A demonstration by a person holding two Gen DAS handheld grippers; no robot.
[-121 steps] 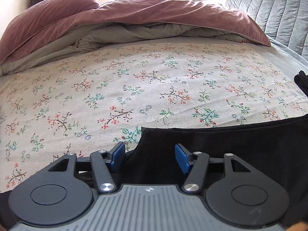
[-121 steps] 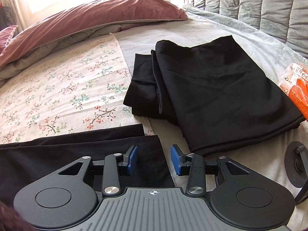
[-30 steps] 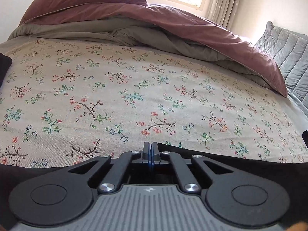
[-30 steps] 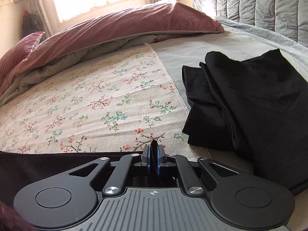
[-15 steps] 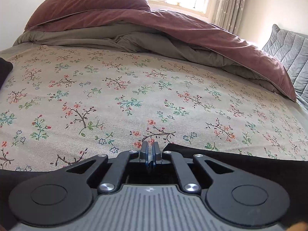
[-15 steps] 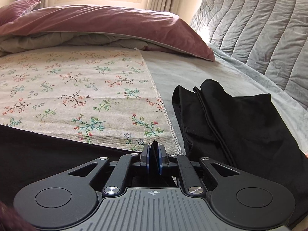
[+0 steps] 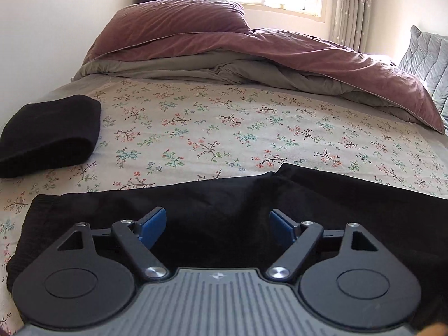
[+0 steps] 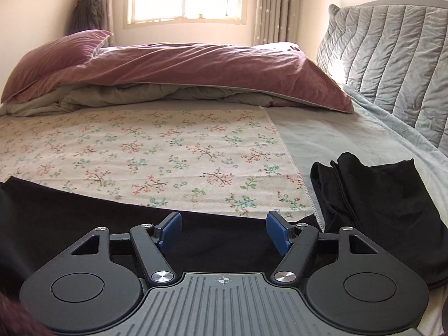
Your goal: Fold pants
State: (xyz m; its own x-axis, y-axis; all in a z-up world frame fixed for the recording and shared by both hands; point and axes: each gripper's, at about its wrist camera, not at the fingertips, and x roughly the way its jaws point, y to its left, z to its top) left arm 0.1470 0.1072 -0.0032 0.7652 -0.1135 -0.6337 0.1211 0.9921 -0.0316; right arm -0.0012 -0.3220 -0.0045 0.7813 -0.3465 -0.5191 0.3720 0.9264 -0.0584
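Black pants [image 7: 224, 204] lie flat across the near part of the floral sheet [image 7: 224, 128], with the ribbed waistband at the left. My left gripper [image 7: 217, 224] is open just above the pants near the waist end, holding nothing. In the right wrist view the pants [image 8: 84, 218] stretch left from under my right gripper [image 8: 222, 228], which is open and empty over their right end, near the edge of the floral sheet [image 8: 168, 151].
A folded black garment [image 7: 53, 134] lies on the sheet at far left. A pile of black clothes [image 8: 386, 204] lies on the grey bedding at right. A maroon duvet [image 8: 196, 67] and pillow [image 7: 173, 22] are bunched at the back. A quilted grey headboard [image 8: 392, 64] stands at right.
Both grippers were shut on the pants' edge half a second ago and are now open. The pants have been let go and lie flat on the sheet.
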